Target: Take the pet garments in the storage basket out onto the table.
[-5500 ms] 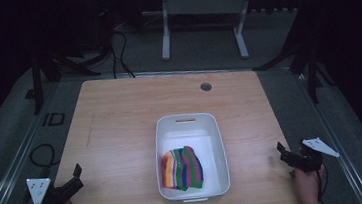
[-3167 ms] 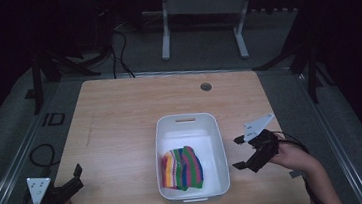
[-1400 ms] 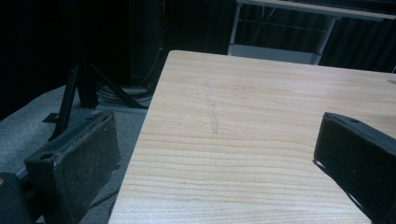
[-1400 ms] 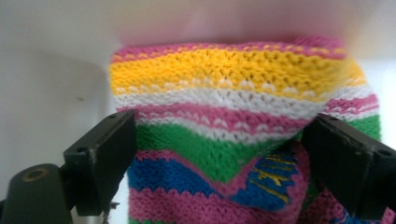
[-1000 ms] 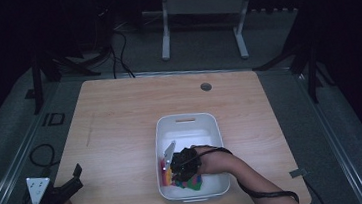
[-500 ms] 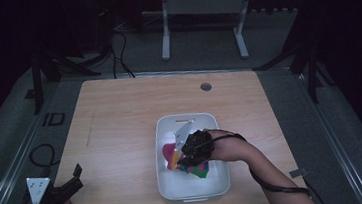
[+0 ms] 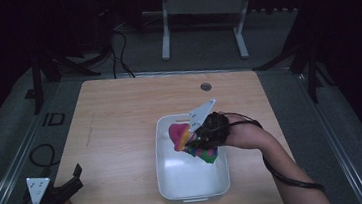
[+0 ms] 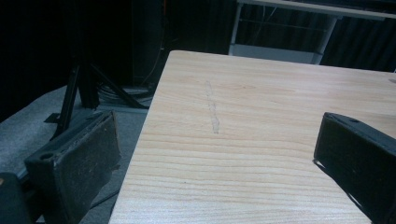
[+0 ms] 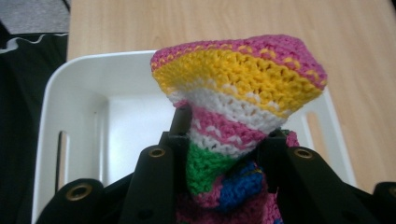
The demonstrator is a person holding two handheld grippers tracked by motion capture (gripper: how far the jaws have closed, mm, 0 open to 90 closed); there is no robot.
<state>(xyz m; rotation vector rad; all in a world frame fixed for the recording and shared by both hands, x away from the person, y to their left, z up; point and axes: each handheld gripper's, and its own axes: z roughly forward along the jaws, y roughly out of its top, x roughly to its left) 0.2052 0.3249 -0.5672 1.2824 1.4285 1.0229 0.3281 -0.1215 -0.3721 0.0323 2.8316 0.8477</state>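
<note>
You are holding the crocheted cloth [image 9: 238, 93] bunched up over the white bin [image 7: 191, 181], pinched in your right gripper [image 7: 192, 137]. In the high view the cloth [image 7: 178, 134] is sitting above the far half of the bin, its pink end pointing toward the bin's left wall, while the striped remainder is hanging down and toward you beneath your right hand [image 7: 216, 128]. Its long axis is running roughly from that pink tip back under the hand, tilted rather than flat. In the right gripper view the jaws are clenching the cloth at its narrow waist, and the pink, yellow and white bands are fanning out beyond them, with green and blue bunched nearer the camera. The bin [image 9: 74, 116] is lying behind it on the wooden table [image 7: 120, 118].

Your left gripper [image 7: 71, 179] is resting at the table's near left corner, well apart from the bin, its jaws spread wide with nothing between them; the left gripper view is looking across the bare tabletop [image 8: 261, 121].
</note>
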